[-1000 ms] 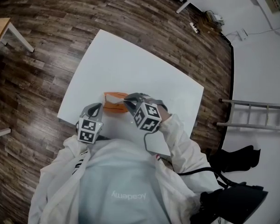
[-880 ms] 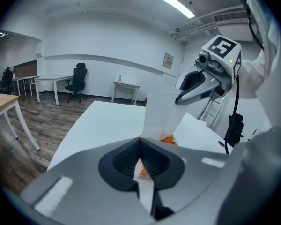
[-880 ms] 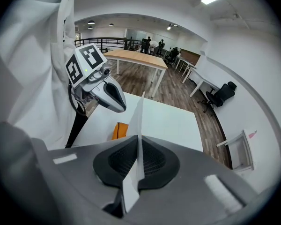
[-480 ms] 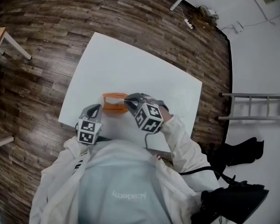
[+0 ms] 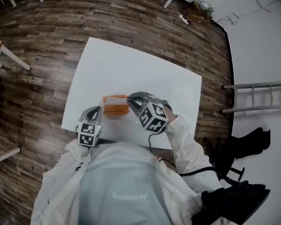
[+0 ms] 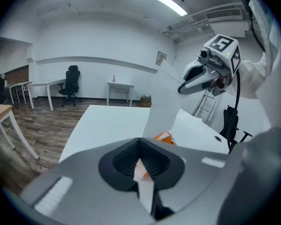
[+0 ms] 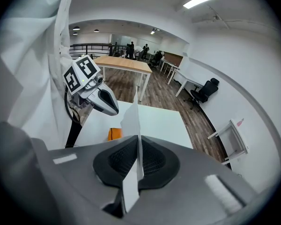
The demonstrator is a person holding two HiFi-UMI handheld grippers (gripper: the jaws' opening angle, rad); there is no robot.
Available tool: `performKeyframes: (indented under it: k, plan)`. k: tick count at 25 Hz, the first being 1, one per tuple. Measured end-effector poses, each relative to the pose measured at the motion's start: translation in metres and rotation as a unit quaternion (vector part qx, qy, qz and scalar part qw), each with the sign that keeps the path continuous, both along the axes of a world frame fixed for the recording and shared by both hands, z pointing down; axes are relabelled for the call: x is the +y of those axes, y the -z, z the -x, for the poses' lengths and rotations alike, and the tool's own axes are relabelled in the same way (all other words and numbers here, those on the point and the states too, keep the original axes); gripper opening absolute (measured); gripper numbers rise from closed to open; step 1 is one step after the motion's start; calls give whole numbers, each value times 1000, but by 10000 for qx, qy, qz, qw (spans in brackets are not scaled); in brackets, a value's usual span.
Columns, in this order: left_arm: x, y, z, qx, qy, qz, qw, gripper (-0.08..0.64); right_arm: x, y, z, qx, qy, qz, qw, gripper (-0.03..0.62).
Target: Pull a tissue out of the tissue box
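An orange tissue box [image 5: 115, 105] lies near the front edge of the white table [image 5: 131, 69]. My left gripper [image 5: 97, 111] is at the box's left end; in the left gripper view its jaws [image 6: 141, 165] are shut on an orange and white edge of the box [image 6: 165, 137]. My right gripper [image 5: 131, 100] is over the box's right end, shut on a white tissue [image 7: 131, 121]. The tissue [image 6: 163, 97] stretches up from the box to the right gripper [image 6: 196, 81]. In the right gripper view the box [image 7: 114, 133] lies below the left gripper [image 7: 103, 100].
Dark wood floor surrounds the table. A metal ladder [image 5: 257, 97] and black gear [image 5: 239, 146] are at the right. A wooden table [image 7: 124, 65] and office chairs [image 7: 201, 92] stand further off in the room.
The right gripper has lifted slightly with the tissue in it. The left gripper has stayed on the box. The head view has shifted a little.
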State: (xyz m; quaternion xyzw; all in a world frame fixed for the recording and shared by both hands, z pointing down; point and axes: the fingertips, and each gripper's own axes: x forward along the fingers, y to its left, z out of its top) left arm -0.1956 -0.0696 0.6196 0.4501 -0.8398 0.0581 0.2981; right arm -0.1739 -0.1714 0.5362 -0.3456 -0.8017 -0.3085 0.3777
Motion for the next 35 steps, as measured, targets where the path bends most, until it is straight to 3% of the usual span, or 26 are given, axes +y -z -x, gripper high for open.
performKeyframes:
  k: [12,20,23,29,35]
  plan:
    - [-2,15,7,-158,-295,-28,9994,0,-22,13,-1,-257,-857,414,9951,5]
    - [3,34,24,-408,-472,-105,9980,0,-39,24,-5,-555,-1754,858,9792,5]
    - [2,45,29,-503,-627,-166,9966,0,-48,32,-9,-782,-2203,1002,9671,5]
    - [2,59,35,-676,-906,-311,9931,0,-61,40,-27,-1225,-3107,1389,9323,5]
    - [5,71,38,-865,-1006,-414,9903,0,-71,47,-39,-1641,-3714,1717,8976,4]
